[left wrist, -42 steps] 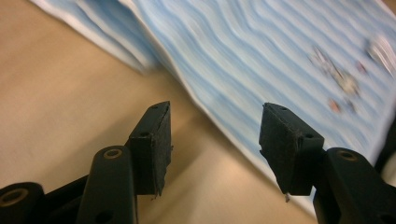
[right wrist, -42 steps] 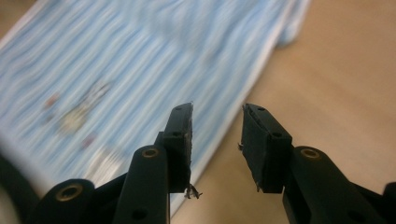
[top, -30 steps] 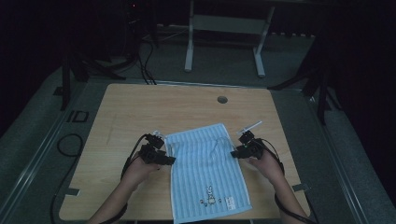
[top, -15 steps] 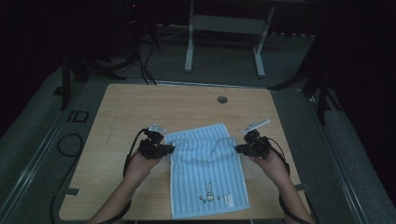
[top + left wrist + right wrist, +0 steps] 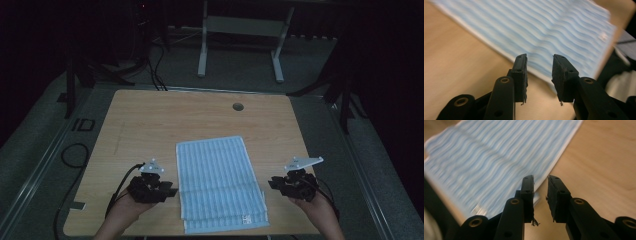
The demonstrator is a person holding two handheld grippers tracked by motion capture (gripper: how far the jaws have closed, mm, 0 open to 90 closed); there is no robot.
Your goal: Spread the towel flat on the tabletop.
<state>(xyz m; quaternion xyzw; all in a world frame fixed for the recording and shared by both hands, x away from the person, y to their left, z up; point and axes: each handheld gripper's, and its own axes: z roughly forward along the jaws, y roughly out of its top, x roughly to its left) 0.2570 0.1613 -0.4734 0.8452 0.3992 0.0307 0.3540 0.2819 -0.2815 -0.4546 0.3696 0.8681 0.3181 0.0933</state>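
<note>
"So where's the towel (image 5: 219,182) now?"

"Flat on the table (image 5: 150,120), near the front edge, folded over on itself. You can see stepped layers along its near end. The left claw (image 5: 169,190) sits just beside its left edge, the right claw (image 5: 272,183) just off its right edge. Neither touches the cloth."

"Are they holding anything?"

"No. From the left gripper view the jaws stand apart with nothing between them, and the same goes for the right, though its gap is narrower."

"What would you do next, if it were you?"

"If another fold is wanted, that's my guess: come in low at the near corners, pinch all the layers together rather than just the top one, and lift both sides evenly so the stripes stay square."

"Count it up for me."

"One towel, one table, two claws, two hands. There's one small round hole (image 5: 238,106) in the table's far side."
</note>
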